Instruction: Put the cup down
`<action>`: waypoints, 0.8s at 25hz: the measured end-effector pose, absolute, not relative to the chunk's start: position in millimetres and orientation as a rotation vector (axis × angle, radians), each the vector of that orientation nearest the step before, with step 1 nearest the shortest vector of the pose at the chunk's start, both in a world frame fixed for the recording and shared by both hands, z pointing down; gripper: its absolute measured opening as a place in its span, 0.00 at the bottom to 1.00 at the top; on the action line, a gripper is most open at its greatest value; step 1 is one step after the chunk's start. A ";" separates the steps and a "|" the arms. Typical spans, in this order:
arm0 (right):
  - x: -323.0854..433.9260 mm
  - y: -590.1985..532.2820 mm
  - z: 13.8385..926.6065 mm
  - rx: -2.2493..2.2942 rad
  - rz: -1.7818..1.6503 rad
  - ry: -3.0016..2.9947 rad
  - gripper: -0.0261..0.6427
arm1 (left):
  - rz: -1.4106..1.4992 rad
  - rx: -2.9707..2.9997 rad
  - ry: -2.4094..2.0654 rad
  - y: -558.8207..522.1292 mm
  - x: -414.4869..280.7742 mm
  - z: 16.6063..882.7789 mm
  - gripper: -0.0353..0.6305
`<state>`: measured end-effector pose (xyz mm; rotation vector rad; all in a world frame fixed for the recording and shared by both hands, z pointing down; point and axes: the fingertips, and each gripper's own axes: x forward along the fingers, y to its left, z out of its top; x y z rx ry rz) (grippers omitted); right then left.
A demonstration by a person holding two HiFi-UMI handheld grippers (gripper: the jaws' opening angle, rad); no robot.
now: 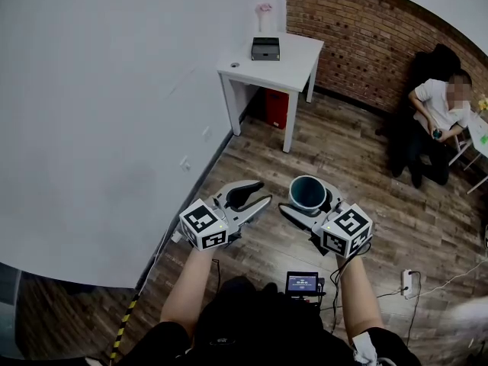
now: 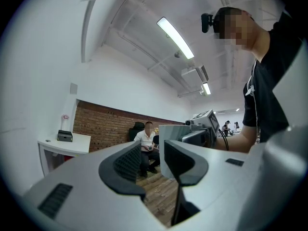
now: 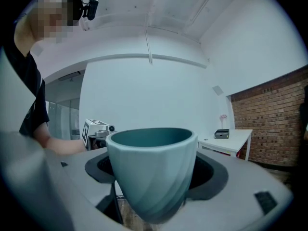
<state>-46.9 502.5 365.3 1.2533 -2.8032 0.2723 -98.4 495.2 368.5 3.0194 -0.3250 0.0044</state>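
A teal cup (image 1: 308,192) hangs upright above the wooden floor, with my right gripper (image 1: 309,202) shut on it. In the right gripper view the cup (image 3: 151,177) fills the space between the two dark pads, and the right gripper (image 3: 151,173) clasps its sides. To its left, at about the same height, my left gripper (image 1: 261,191) is open and holds nothing. In the left gripper view the left gripper (image 2: 151,150) shows a narrow gap between its pads. Beyond that gap stands the cup (image 2: 172,131).
A white table (image 1: 297,71) with a black device (image 1: 265,49) stands ahead against the white wall, with a red bin (image 1: 276,107) under it. A person (image 1: 435,113) sits by the brick wall (image 1: 366,36) at the far right. A power strip (image 1: 407,280) lies on the floor.
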 end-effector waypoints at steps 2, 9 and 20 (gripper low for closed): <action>-42.1 502.1 369.0 1.248 0.277 -2.804 0.64 | 0.009 3.016 -0.329 495.1 -94.2 372.4 0.27; -33.5 487.2 376.8 1.222 0.294 -2.811 0.64 | 0.014 3.012 -0.341 481.4 -84.3 377.1 0.27; -36.4 450.1 394.0 1.192 0.302 -2.801 0.64 | 0.003 3.000 -0.352 441.2 -85.2 393.1 0.27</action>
